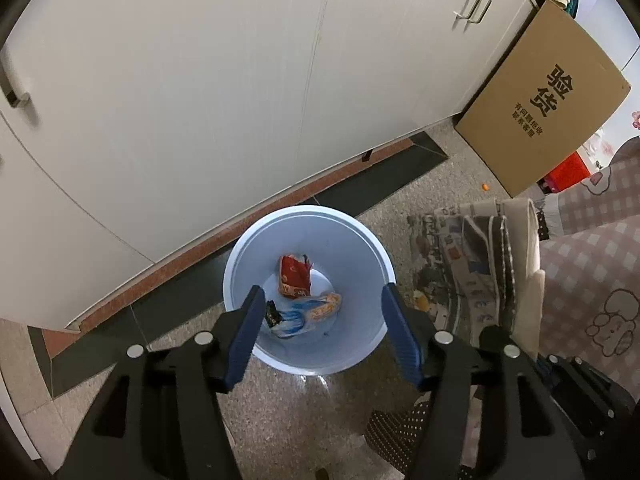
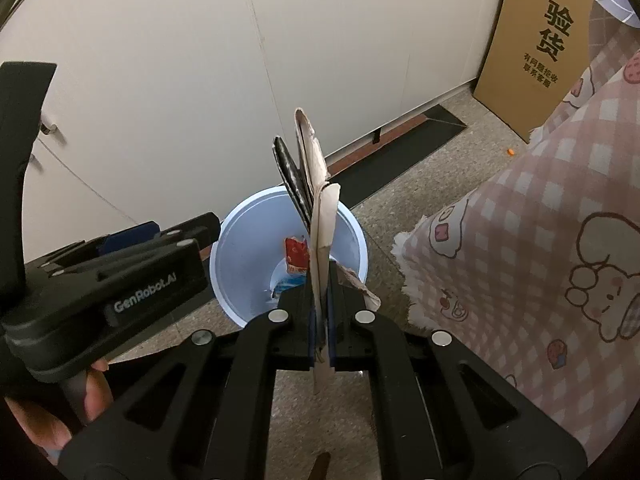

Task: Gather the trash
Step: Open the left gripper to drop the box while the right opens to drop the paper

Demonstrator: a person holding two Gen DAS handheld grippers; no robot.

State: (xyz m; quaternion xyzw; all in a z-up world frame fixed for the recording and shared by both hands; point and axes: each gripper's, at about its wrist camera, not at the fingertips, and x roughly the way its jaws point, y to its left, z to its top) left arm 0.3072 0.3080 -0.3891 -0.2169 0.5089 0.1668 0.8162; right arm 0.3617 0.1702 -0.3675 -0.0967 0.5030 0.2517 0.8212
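While the left gripper (image 1: pixel 320 300) hangs open over the blue bin (image 1: pixel 362 236) of wrappers (image 1: pixel 295 276), the right gripper (image 2: pixel 320 276) clamps folded paper scraps (image 2: pixel 322 224) — edge-up.

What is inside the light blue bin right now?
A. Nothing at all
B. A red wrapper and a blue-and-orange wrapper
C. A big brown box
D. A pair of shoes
B: looking down past the open left tongs, a red wrapper and a blue-and-orange wrapper lie at the bottom of the light blue bin.
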